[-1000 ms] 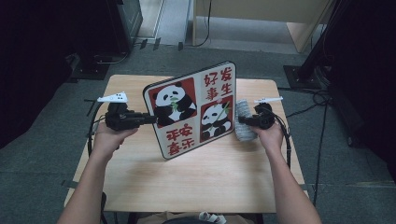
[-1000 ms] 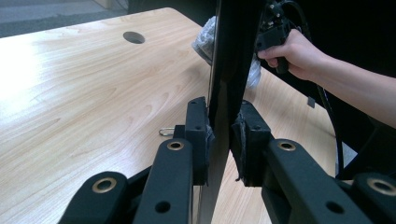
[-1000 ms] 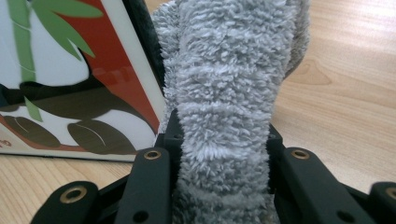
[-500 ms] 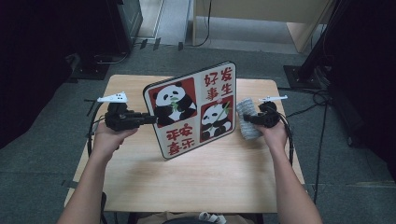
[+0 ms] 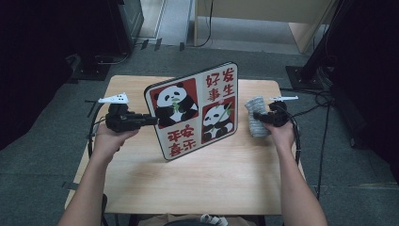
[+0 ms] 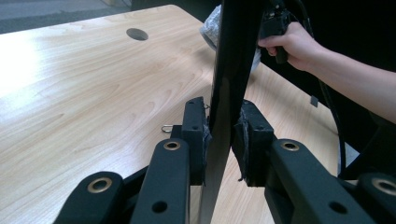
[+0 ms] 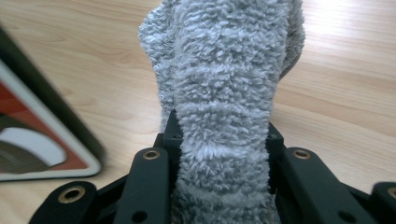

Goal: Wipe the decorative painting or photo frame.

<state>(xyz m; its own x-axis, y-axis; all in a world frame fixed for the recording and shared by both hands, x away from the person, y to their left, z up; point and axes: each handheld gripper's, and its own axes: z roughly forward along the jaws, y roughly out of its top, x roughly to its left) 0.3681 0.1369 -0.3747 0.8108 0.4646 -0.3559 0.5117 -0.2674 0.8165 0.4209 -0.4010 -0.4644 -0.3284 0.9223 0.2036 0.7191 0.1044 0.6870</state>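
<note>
From above, the panda board (image 5: pixel 195 110) stands on its lower edge on the wooden table (image 5: pixel 221 183), tilted, pinched at its left edge by the left gripper (image 5: pixel 149 121). To its right, just clear of the board's edge, the right gripper (image 5: pixel 261 117) holds a grey fluffy cloth (image 5: pixel 255 117). The board rests on one narrow edge with a single grip at one side; if the cloth pushes hard on the printed face, I'd expect the board to swing around that grip or skid across the table.

Along the left gripper, the board's dark edge (image 6: pixel 229 84) runs up between the two pads (image 6: pixel 198 135), which have just been easing apart a little. The board is still between them, touched at the left pad, though a thin gap seems to show on the right. That loosening is the worry: a slack hold could let the board tip flat.

Along the right gripper, the jaws are clamped on the cloth (image 7: pixel 224 107), which bulges up between them, with the board's corner (image 7: pixel 42 135) near at the left. The cloth looks firmly held; the black jaws behind it could scrape the print if pressed too deep.
</note>
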